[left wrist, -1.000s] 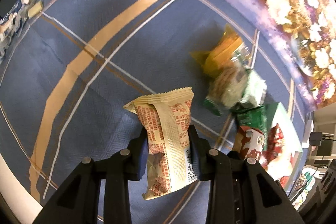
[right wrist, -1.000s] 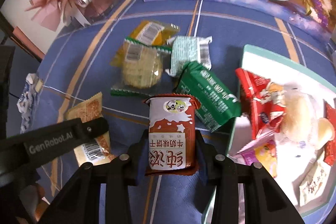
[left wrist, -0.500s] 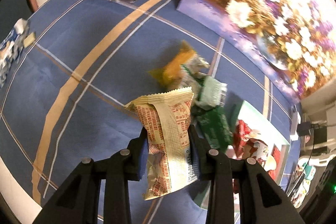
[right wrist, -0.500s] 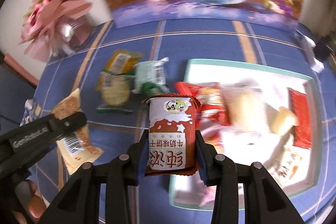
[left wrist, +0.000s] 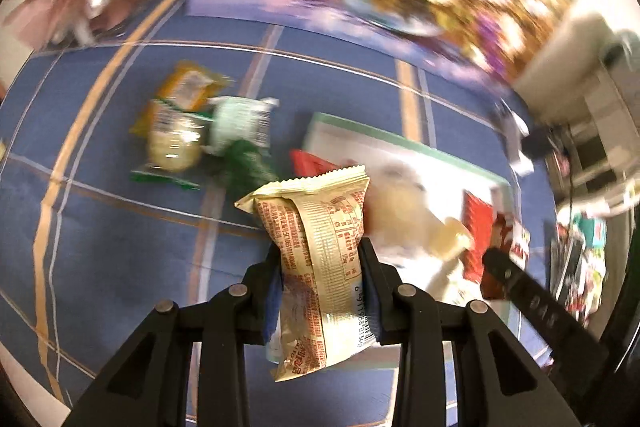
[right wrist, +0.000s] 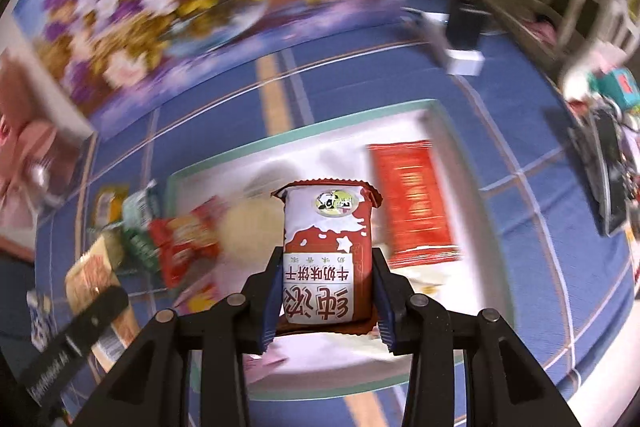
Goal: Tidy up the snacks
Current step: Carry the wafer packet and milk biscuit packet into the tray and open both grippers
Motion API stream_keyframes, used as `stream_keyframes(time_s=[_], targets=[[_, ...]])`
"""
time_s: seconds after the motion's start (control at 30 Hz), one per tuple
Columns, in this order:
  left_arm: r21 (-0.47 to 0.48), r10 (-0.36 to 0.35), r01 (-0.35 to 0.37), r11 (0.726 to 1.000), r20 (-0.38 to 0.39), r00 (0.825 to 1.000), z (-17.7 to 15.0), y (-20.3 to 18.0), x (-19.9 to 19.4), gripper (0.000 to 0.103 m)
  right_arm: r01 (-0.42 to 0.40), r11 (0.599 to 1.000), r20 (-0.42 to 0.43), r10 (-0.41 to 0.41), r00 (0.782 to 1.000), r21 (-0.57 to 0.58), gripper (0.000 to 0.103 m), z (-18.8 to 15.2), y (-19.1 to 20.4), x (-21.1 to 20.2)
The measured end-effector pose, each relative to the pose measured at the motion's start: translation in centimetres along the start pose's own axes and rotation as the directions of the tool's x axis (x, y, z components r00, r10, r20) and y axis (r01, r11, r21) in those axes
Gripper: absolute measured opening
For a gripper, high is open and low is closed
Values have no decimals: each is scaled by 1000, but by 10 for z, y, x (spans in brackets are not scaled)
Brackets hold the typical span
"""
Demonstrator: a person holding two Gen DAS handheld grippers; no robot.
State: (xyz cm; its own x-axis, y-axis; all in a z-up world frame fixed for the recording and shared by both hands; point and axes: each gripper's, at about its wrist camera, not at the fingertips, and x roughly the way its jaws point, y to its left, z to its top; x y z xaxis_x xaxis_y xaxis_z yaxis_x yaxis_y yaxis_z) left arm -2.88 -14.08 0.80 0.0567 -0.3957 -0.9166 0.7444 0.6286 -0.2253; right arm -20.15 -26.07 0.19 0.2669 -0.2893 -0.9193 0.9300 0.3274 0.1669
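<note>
Each tool is clamped mid-body on a light, crinkly, crushable packet: left tool [left wrist: 320,263] on the cream-and-red foil snack packet [left wrist: 316,247], right tool [right wrist: 325,279] on the red-and-white milk-biscuit packet [right wrist: 326,251].

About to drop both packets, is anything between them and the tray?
Nothing visible blocks either. The cream packet and red-and-white packet hang above the tray, though snacks already cover much of its floor.

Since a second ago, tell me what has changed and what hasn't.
Both tools swung from over the loose snacks toward the white tray: the left tool carried its beige packet to the tray's near edge, the right tool its red-and-white packet over the tray. Nothing was released; both grips and the loose snacks are unchanged.
</note>
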Motion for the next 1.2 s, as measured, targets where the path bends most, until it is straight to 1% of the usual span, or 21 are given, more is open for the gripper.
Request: stream_keyframes(time_s=[0.17,0.3,0.43,0.6,0.83,1.0,1.13,1.2], targets=[[93,-19,21,995,-27,999,-12,-37,9,36,20,997,8,-20,1000,77,42,5,-34,-4],[141,-23,29,990,-43,999,-21,-53,16,36,21,995,-4,-20,1000,94,42,4,-44,-1],[166,-7,18,986,-63,998,-26,-61,33,36,19,996,-45,-16,999,83,42,1,-41,12],[174,5,7,985,-68,998,-28,-62,48,37,25,997,-101,-17,995,76,42,-4,-41,32],[167,-6,21,986,-87,996,-27,-62,58,37,26,996,-131,-15,991,87,43,-8,-44,41],[159,-33,47,986,-89,996,-26,-62,52,39,27,996,-121,-16,993,90,43,-7,-46,36],[154,-53,64,986,-75,996,-23,-61,40,46,15,996,-91,-7,996,92,43,-2,-46,24],[148,-62,71,986,-69,996,-21,-60,36,47,7,996,-74,0,997,92,43,1,-45,18]])
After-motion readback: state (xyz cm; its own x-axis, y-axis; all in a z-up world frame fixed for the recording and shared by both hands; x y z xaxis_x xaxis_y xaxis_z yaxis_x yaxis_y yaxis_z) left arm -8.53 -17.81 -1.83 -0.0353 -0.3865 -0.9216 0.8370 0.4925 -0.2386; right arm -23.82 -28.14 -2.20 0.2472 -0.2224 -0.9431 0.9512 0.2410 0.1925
